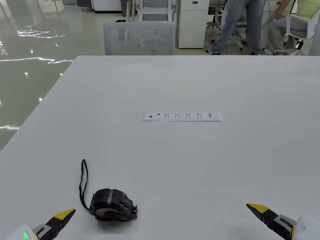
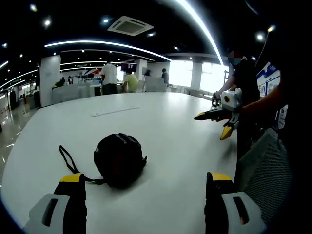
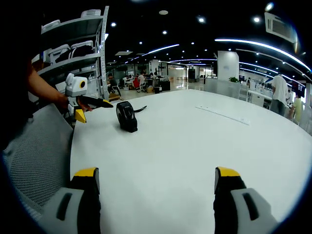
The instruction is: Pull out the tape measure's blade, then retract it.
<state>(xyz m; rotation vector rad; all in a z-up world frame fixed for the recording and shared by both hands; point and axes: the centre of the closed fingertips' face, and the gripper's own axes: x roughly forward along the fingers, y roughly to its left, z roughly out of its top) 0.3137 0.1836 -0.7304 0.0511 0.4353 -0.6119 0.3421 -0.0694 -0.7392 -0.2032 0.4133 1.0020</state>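
Two claws: I have the left claw (image 2: 146, 179) and the right claw (image 3: 157, 172) low at the near edge of the white surface (image 1: 240, 160), one toward each near corner of my head view.
Left claw: jaws spread wide with nothing between them, pointed at the tape measure (image 1: 111, 204), which sits just beyond the yellow tips without touching them.
Right claw: jaws spread wide too, empty, over bare surface at the near right, well apart from the tape measure.
Tape measure: black case resting on the surface at the near left, just right of the left claw.
Strap (image 1: 83, 181): thin black loop from the case's left side, lying flat and reaching toward the far side.
Power strip (image 1: 182, 116): white, lying left to right near the middle of the surface, well beyond the tape measure.
Chair (image 1: 139, 37): grey mesh back, standing at the far edge of the surface.
People (image 1: 240, 22): on the floor beyond the far right corner; I see legs and a seated figure.
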